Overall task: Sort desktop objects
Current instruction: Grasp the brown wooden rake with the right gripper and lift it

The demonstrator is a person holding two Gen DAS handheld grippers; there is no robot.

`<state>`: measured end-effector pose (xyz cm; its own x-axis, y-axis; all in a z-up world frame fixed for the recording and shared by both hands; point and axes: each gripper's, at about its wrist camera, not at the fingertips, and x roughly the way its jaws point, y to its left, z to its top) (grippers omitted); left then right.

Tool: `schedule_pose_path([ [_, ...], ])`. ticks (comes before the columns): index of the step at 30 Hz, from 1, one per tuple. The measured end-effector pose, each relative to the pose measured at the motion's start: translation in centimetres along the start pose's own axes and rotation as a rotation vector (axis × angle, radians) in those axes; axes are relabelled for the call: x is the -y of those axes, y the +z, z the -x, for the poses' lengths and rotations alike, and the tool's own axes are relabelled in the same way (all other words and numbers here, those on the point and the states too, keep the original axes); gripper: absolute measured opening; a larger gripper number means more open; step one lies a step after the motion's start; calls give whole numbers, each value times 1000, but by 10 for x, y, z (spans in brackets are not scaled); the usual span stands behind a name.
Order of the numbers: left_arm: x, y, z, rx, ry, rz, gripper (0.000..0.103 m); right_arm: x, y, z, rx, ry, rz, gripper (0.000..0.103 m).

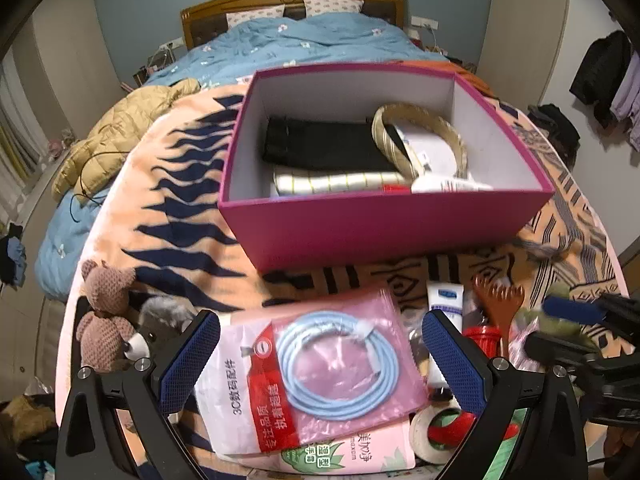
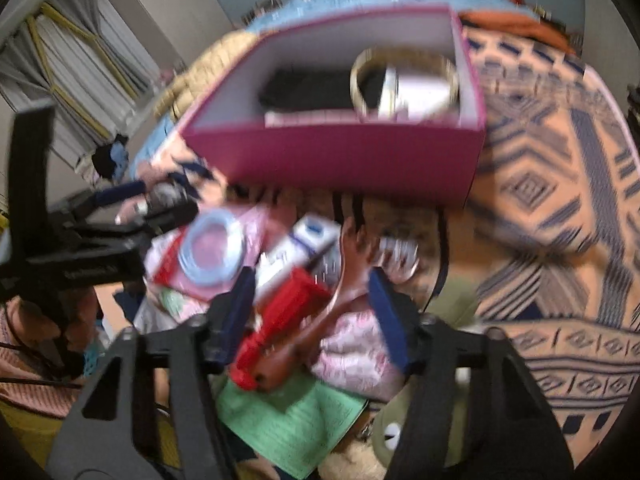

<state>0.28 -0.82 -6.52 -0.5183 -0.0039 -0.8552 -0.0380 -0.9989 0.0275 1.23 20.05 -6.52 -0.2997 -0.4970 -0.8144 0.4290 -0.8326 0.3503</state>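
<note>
From the left wrist view, the left gripper (image 1: 320, 364) hung with its blue-padded fingers spread wide and empty on either side of a flat pink plastic packet holding a coiled pale-blue cable (image 1: 332, 364). The packet lay on top of the clutter on the patterned orange blanket (image 1: 168, 208), near the front wall of the open magenta cardboard box (image 1: 380, 228). A gold padded headband (image 1: 420, 136) and a black folded cloth (image 1: 324, 144) lay inside the box. A brown knitted teddy bear (image 1: 106, 316) sat to the left of the packet, a white cream tube (image 1: 444, 300) just to its right.

The packet was probably light, limp and slick, so a pinch across one edge, catching the stiffer card insert, would likely hold better than a squeeze over the coil.

The right wrist view was blurred. The right gripper (image 2: 312, 312) held its fingers partly apart, straddling a brown wooden fork-shaped scratcher (image 2: 320, 312) and a red plastic item (image 2: 280, 320); whether the pads pressed on either could not be told. The scratcher looked stiff and light, best taken along its narrow handle.
</note>
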Motion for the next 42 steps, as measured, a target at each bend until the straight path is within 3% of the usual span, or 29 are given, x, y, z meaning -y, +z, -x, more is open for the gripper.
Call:
schedule_pose_path([
  [2,1,-3,-2,-19,-4,-9,103,2,-4,-13,-60,8,-25,43],
  [7,7,-4,-3,-13,4,-56,102,6,-12,-26,-114,-4,-61,38],
  [11,8,-4,-7,-19,-8,-65,102,15,-11,-30,-135,-9,-107,27],
  [20,12,-4,-13,-28,-74,-69,102,29,2,-48,-154,51,-236,25],
  [25,15,-3,-13,-28,-96,-93,102,34,2,-44,-128,104,-272,15],
  [30,26,-3,-10,-26,-188,-136,101,40,2,-32,-98,146,-274,14],
  [35,45,-3,-3,-31,-328,-178,100,42,3,-15,-59,186,-273,13],
  [42,75,1,6,-14,-426,-254,100,37,18,14,13,216,-226,12],
])
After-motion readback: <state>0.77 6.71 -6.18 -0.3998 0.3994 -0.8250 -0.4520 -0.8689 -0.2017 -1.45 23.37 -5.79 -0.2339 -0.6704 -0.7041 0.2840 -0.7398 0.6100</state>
